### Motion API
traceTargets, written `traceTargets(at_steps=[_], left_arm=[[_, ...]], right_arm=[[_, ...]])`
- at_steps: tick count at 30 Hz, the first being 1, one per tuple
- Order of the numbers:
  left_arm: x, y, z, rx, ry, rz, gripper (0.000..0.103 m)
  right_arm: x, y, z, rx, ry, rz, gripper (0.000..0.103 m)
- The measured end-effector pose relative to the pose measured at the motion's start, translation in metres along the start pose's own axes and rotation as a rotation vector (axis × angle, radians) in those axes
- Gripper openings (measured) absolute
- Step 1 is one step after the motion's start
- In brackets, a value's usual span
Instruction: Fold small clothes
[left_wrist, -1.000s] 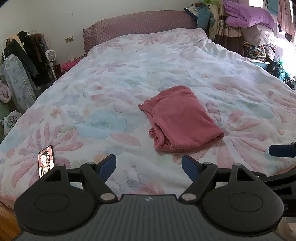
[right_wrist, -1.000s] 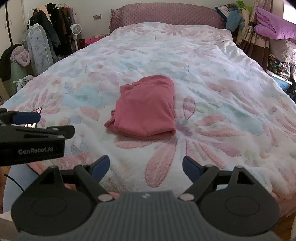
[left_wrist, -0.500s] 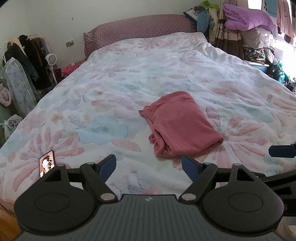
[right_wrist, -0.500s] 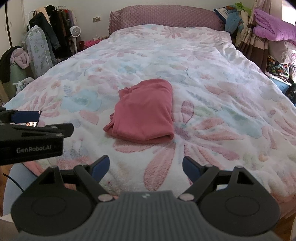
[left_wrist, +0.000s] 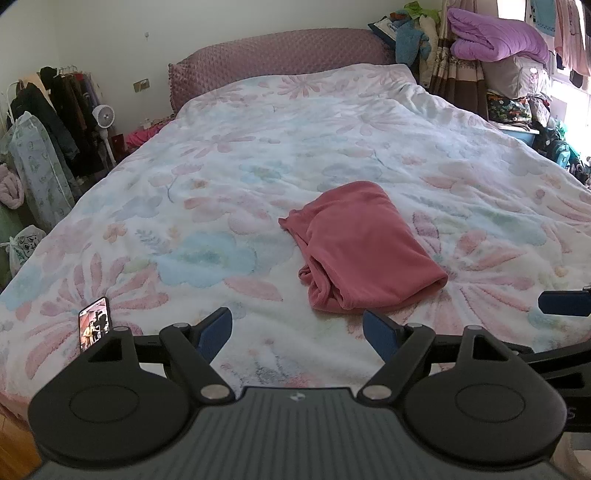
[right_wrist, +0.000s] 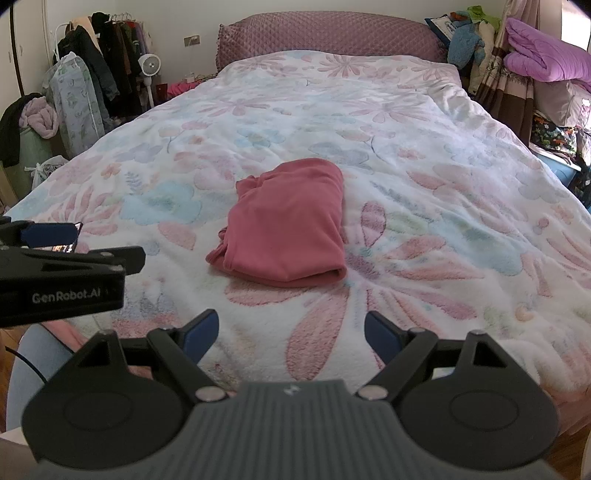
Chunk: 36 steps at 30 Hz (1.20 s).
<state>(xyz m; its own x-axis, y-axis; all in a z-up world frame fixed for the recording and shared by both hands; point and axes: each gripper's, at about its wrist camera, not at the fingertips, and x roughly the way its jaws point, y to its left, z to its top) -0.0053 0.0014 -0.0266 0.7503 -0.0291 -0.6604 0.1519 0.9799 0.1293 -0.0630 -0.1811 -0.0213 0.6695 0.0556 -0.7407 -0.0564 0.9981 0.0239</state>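
Observation:
A rose-pink garment (left_wrist: 360, 245) (right_wrist: 286, 229) lies folded into a compact rectangle on the floral bedspread (left_wrist: 258, 166) (right_wrist: 424, 184), with bunched edges on its left side. My left gripper (left_wrist: 297, 330) hovers open over the bed's near edge, short of the garment, nothing between its blue pads. My right gripper (right_wrist: 291, 332) is likewise open and empty, also short of the garment. The left gripper's body (right_wrist: 62, 269) shows at the left of the right wrist view. One blue fingertip (left_wrist: 563, 302) of the right gripper shows at the right edge of the left wrist view.
A phone (left_wrist: 94, 323) with a lit screen lies on the bed near the front left corner. A clothes rack (right_wrist: 99, 62) and a fan (right_wrist: 149, 66) stand left of the bed. Piled bedding (left_wrist: 495, 37) and curtains stand to the right. A mauve headboard (right_wrist: 325, 33) closes the far end.
Both grippers have drawn back and tilted down a little, so the garment sits lower in both views. The garment itself has not moved. Both stay open.

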Motion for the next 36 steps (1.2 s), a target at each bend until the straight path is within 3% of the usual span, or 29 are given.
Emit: traceTargets(at_steps=[36], left_arm=[[-0.0006,0.0001,-0.0028,0.009,0.001,-0.001,0.094]], right_arm=[[-0.0019,0.0060,-0.0014,0.022,0.004,-0.008,0.082]])
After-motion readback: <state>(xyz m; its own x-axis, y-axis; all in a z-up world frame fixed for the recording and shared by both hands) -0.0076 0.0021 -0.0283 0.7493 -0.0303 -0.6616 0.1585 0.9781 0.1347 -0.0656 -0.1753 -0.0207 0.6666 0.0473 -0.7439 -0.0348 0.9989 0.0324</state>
